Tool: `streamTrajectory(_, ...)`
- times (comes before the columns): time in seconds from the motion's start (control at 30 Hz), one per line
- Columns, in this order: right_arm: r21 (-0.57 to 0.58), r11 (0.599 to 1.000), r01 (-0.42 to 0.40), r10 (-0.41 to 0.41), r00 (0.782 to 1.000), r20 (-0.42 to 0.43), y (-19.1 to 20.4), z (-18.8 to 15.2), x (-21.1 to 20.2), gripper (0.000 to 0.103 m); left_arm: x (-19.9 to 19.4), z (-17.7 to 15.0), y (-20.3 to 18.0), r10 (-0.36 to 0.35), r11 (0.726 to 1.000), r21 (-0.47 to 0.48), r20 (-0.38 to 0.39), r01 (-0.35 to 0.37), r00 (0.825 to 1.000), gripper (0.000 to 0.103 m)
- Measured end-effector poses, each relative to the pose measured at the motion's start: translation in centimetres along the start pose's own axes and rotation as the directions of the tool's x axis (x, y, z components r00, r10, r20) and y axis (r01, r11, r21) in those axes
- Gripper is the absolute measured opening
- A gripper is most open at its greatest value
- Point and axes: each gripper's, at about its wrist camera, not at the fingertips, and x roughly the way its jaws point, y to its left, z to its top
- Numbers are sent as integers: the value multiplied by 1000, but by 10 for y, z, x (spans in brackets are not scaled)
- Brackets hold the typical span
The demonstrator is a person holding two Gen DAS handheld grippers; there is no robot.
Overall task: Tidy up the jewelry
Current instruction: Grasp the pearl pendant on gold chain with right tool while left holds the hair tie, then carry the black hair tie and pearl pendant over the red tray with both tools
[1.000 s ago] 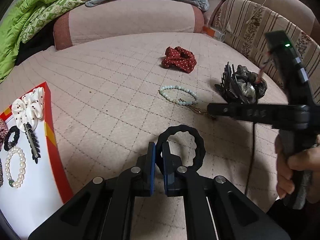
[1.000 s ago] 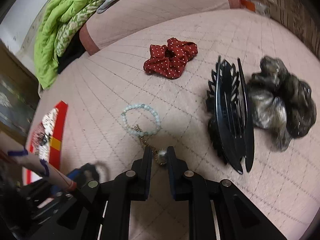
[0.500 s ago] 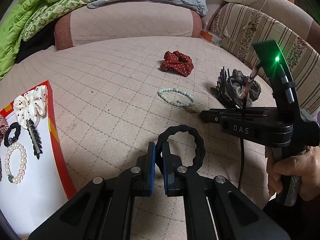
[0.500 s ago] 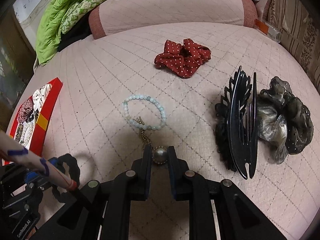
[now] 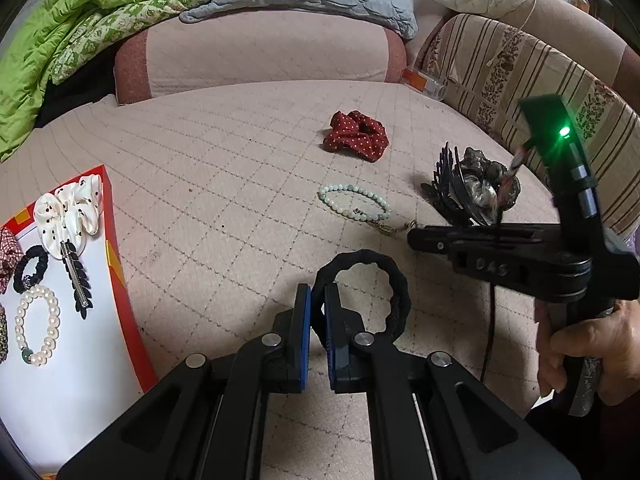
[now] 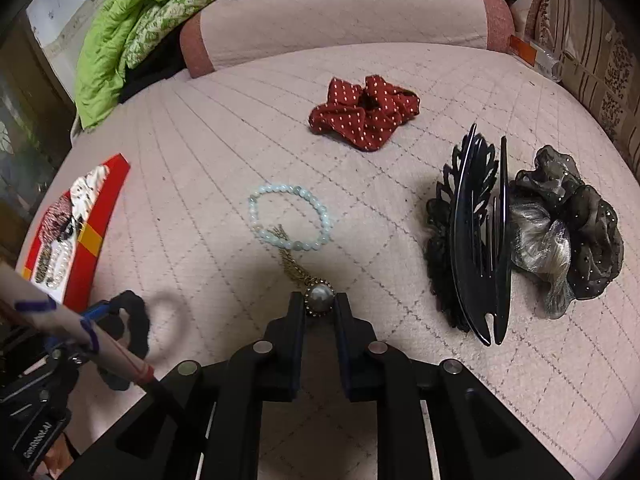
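You have a pink quilted bed cover under everything. At nine o'clock in your left wrist view lies the white tray with a red border, already holding a pearl bracelet and a white dotted bow clip. At three o'clock in your right wrist view a black claw hair clip touches a grey sheer scrunchie; a red dotted scrunchie sits at twelve. Your left gripper pinches a black wavy hair tie. Your right gripper clamps a grey pearl pendant, just beside the pale blue bead bracelet.
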Motion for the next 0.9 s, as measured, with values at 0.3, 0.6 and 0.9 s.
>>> streamTrajectory(0.3, -19, 997, -71, 73, 975, 210, 16, 12, -57, 16, -14, 7, 5, 22, 1000, -8, 36, -22, 999, 6)
streamTrajectory(0.6, -25, 992, -127, 129, 954, 270, 28, 17, -72, 16, -28, 12, 9, 45, 999, -11, 67, -44, 997, 6)
streamTrajectory(0.9, -81, 985, -154, 170, 950, 261, 57, 21, -72, 16, -45, 9, 24, 93, 995, -27, 90, -91, 992, 6)
